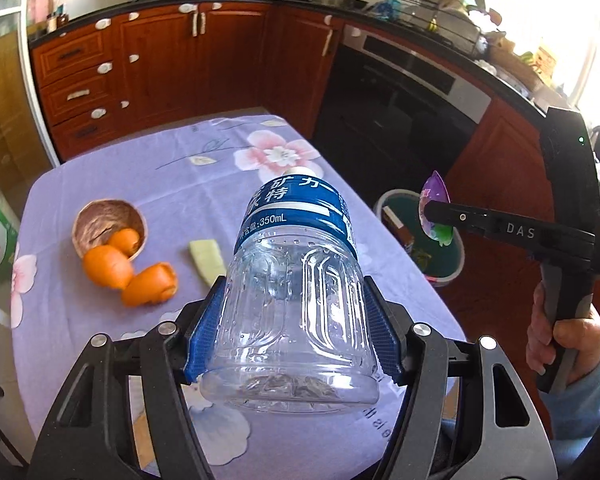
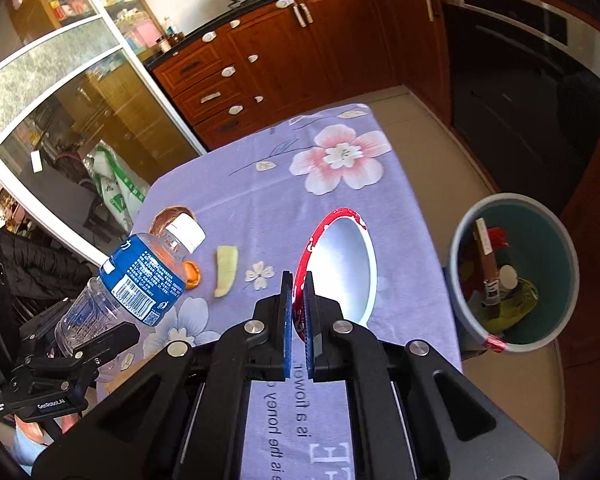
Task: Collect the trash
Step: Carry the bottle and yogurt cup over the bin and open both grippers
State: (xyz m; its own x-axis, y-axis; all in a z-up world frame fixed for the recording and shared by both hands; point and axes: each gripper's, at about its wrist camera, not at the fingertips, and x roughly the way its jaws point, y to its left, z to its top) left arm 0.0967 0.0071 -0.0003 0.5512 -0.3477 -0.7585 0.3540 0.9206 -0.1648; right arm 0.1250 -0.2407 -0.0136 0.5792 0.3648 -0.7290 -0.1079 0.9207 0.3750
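Note:
My left gripper (image 1: pixel 296 320) is shut on an empty clear plastic bottle (image 1: pixel 296 280) with a blue label, held above the table; it also shows in the right wrist view (image 2: pixel 140 280). My right gripper (image 2: pixel 298 300) is shut on the rim of a round foil lid (image 2: pixel 340 264), red-edged and silvery inside, held near the table's right edge. In the left wrist view the right gripper (image 1: pixel 436 212) holds the lid (image 1: pixel 436 208) above the trash bin (image 1: pixel 424 276). Orange peels (image 1: pixel 128 268), a brown shell bowl (image 1: pixel 104 220) and a pale peel strip (image 1: pixel 208 260) lie on the table.
The table has a purple flowered cloth (image 2: pixel 340 184). The round bin (image 2: pixel 540 280) stands on the floor right of the table and holds several scraps. Wooden cabinets (image 1: pixel 180 60) and a black oven (image 1: pixel 400 92) stand behind. A glass door (image 2: pixel 60 100) is at the left.

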